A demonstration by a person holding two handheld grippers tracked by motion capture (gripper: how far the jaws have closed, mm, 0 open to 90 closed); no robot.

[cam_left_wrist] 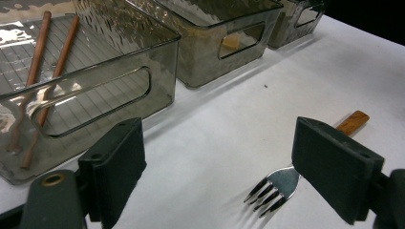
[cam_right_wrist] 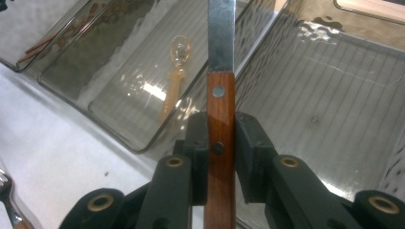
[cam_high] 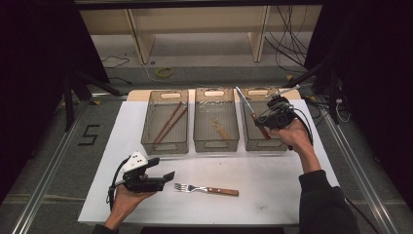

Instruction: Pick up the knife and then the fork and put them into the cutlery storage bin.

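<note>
My right gripper [cam_high: 261, 121] is shut on the wooden handle of a knife [cam_right_wrist: 220, 109] and holds it over the right bin [cam_high: 251, 141], blade [cam_high: 245, 102] pointing up and back. In the right gripper view the pads clamp the handle from both sides. My left gripper [cam_high: 163, 169] rests near the table's front left with its jaws open and nothing between them. A fork [cam_high: 207, 189] with a wooden handle lies on the white table just right of it; in the left gripper view its tines [cam_left_wrist: 272, 188] show beside the right pad.
Three smoky clear bins stand in a row at the back. The left bin [cam_high: 165, 146] holds two brown chopsticks [cam_high: 169, 122]; the middle bin [cam_high: 215, 144] holds a pale spoon [cam_right_wrist: 175, 78]. The table [cam_high: 272, 180] has free room in front of the bins.
</note>
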